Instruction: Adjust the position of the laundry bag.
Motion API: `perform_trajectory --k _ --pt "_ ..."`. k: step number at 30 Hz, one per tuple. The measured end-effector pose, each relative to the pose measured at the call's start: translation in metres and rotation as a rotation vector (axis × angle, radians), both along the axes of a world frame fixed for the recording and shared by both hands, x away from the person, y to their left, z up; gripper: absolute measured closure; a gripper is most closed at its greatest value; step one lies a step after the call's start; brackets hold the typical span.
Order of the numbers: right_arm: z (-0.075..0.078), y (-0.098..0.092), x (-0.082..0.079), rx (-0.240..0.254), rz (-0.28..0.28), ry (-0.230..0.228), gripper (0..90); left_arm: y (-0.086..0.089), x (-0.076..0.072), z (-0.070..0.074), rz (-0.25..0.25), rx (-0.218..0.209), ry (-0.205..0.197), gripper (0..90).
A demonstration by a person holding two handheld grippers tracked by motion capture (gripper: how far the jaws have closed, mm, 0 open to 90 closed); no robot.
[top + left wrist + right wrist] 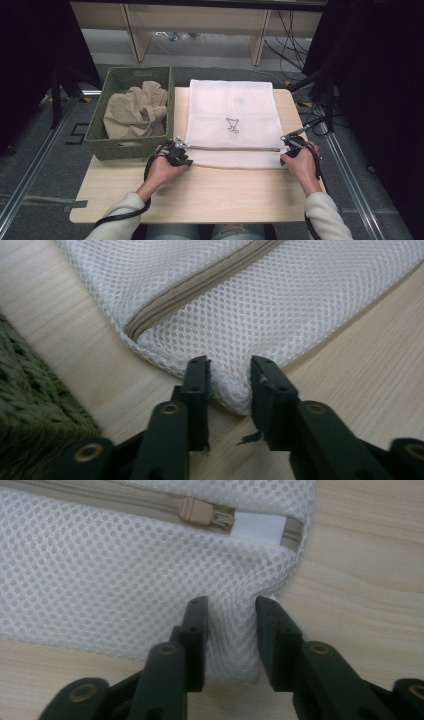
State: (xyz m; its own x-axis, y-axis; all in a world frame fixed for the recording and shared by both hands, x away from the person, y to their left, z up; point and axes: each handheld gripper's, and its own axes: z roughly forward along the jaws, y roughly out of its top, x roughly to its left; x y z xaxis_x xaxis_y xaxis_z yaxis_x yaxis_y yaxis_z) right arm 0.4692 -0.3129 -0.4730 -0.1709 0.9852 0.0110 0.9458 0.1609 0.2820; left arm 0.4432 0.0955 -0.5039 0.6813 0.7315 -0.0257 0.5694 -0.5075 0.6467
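Lying flat on the wooden table (200, 195): white mesh laundry bag (230, 122), just right of the green woven basket (112, 145) holding a beige garment (135, 112). Near edge of bag facing the person, w/ beige zipper (200, 287) running across parallel to that edge; zipper slider (196, 511) sitting near the right-hand end, i.e. bag zipped shut or nearly so. Gripping at both near corners: left gripper (229, 372) pinching the near-left corner, mesh bunching between the jaws; right gripper (231, 612) pinching the near-right corner below the slider, mesh puckering up into a ridge between the jaws. Neither pair spread, neither fully pressed together; fabric filling the gap in each. Handling, as a judgement: light, limp, thin mesh, prob. empty; no stiffness, so sagging in the middle when lifted by two corners only. Open weave giving the pads decent purchase, but thin layers apt to slip out if pinched too close to the very edge. Best hold pts: doubled seam at the corners, or the zipper tape, being thicker and firmer than plain mesh. Not fragile, though snagging of the weave on jaw edges is poss.
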Motion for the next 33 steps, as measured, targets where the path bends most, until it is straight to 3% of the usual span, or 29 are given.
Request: perform_trajectory --k 4,6,7,12,16,18,19,25,31,33 --pt "0.001 0.006 0.002 -0.023 0.028 0.023 80.0 -0.002 0.0 0.0 0.015 0.002 0.012 82.6" --pt "0.001 0.008 0.002 -0.026 0.029 0.029 82.2 -0.002 -0.001 -0.001 0.025 -0.025 0.011 83.9" --pt "0.001 0.008 0.002 -0.031 0.028 0.02 82.7 0.0 -0.001 0.0 0.021 -0.018 0.012 84.3" --pt "0.0 0.005 0.0 0.008 0.009 0.01 84.1 0.002 -0.003 0.001 0.048 -0.058 0.011 85.1" --pt "0.001 0.006 -0.002 -0.021 0.02 0.013 84.3 0.003 -0.007 0.001 0.026 -0.064 0.017 85.2" --pt "0.002 0.009 -0.004 -0.025 -0.018 0.018 84.5 0.003 -0.011 0.001 0.025 -0.07 0.019 85.3" --pt "0.0 0.005 -0.004 -0.024 0.018 -0.002 84.5 0.003 -0.013 0.002 0.025 -0.068 0.016 85.4" --pt "0.004 0.004 -0.014 -0.009 -0.003 0.038 84.5 0.008 -0.024 0.008 -0.002 -0.092 0.044 85.7" --pt "0.006 0.002 -0.028 0.001 0.021 0.042 84.4 0.013 -0.037 0.011 -0.017 -0.101 0.049 85.6" --pt "0.008 0.004 -0.035 0.006 -0.003 0.058 84.4 0.013 -0.039 0.011 -0.023 -0.113 0.061 85.6"
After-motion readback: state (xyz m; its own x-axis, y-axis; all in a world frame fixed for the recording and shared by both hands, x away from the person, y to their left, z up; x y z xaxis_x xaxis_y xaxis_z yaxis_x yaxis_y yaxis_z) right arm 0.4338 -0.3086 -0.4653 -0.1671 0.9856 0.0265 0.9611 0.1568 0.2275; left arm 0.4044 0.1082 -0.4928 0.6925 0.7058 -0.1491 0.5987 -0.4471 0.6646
